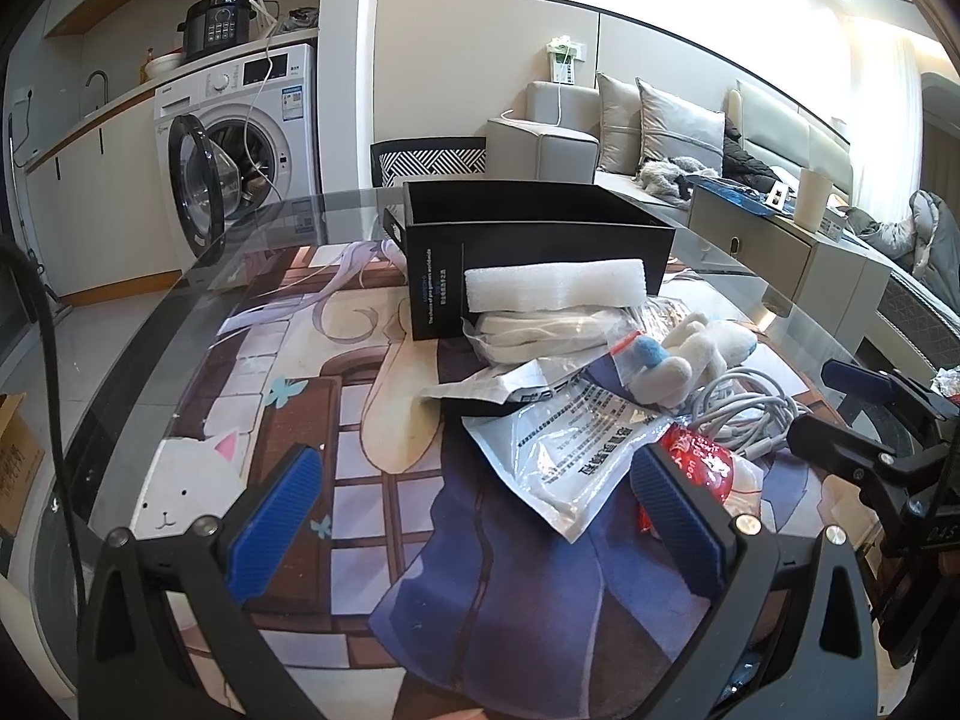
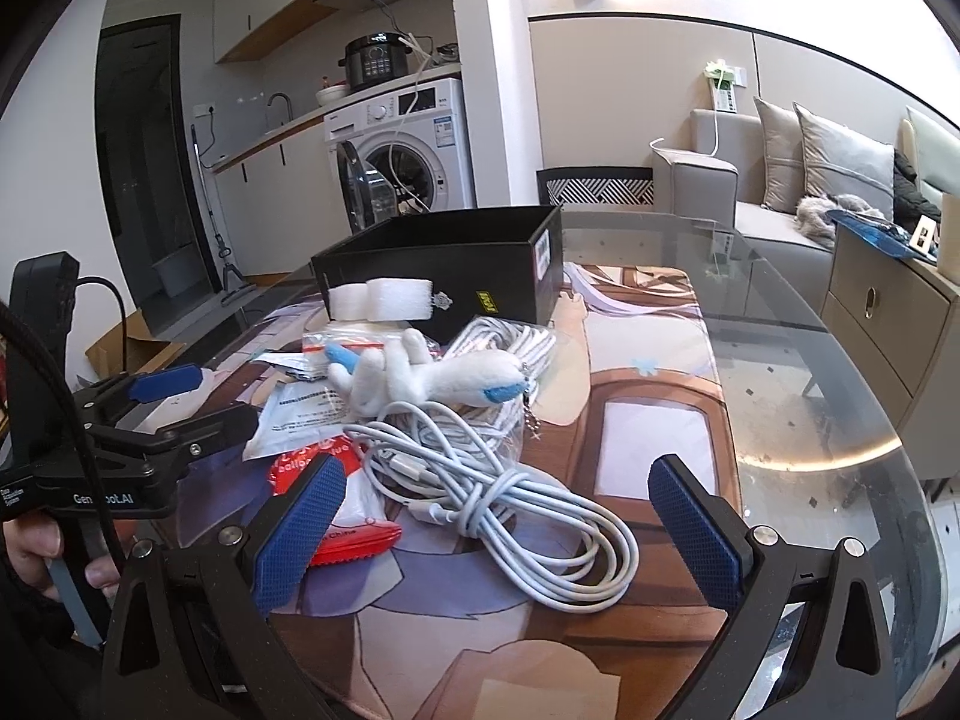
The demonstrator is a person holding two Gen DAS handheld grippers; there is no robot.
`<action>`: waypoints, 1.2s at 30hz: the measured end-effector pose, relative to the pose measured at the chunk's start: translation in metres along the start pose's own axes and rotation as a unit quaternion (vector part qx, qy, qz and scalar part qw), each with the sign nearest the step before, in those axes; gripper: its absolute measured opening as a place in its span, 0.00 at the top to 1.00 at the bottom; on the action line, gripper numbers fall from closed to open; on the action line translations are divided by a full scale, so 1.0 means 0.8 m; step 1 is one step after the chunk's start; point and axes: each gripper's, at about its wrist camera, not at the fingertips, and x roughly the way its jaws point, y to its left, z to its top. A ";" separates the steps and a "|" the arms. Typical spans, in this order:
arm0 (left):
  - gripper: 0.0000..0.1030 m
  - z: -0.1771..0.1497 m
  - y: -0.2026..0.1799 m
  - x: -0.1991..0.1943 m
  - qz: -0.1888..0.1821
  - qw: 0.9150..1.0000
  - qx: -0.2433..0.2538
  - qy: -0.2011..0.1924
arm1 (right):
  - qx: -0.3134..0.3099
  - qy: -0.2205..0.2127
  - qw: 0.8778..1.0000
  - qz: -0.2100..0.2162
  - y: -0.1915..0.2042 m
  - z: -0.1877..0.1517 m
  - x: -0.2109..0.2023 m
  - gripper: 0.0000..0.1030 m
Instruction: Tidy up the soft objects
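Soft stuff sat heaped on the printed mat just in front of the open black box, which I use as landmark. White foam block leaned against the box's front wall, touching it. Below that, a clear bag of white fabric, then the white plush toy with blue tips lying on its side, just in front of the box. A bundle of white cables lay nearer to me than the plush, partly under it. A printed white pouch and a red-and-white packet lay on the pile's left side, further from the box. My right gripper was spread wide, holding nothing, blue pads either side of the cable bundle, above it. My left gripper was also spread wide and empty, over the mat in front of the box, right pad close to the red packet. Mat lay on a glass table.
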 end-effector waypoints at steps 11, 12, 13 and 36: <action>0.00 -0.001 0.002 0.007 0.000 1.000 -0.003 0.007 | 0.020 0.024 0.999 -0.029 -0.010 -0.002 0.016 0.00; 0.00 -0.001 0.002 0.008 0.000 1.000 -0.004 0.007 | 0.025 0.028 0.999 -0.031 -0.012 -0.002 0.018 0.00; 0.00 -0.001 0.002 0.008 0.000 1.000 -0.004 0.008 | 0.029 0.031 0.999 -0.032 -0.014 -0.003 0.020 0.00; 0.00 0.002 0.003 0.007 0.000 1.000 -0.005 0.010 | 0.057 0.063 0.995 -0.055 -0.034 -0.004 0.028 0.00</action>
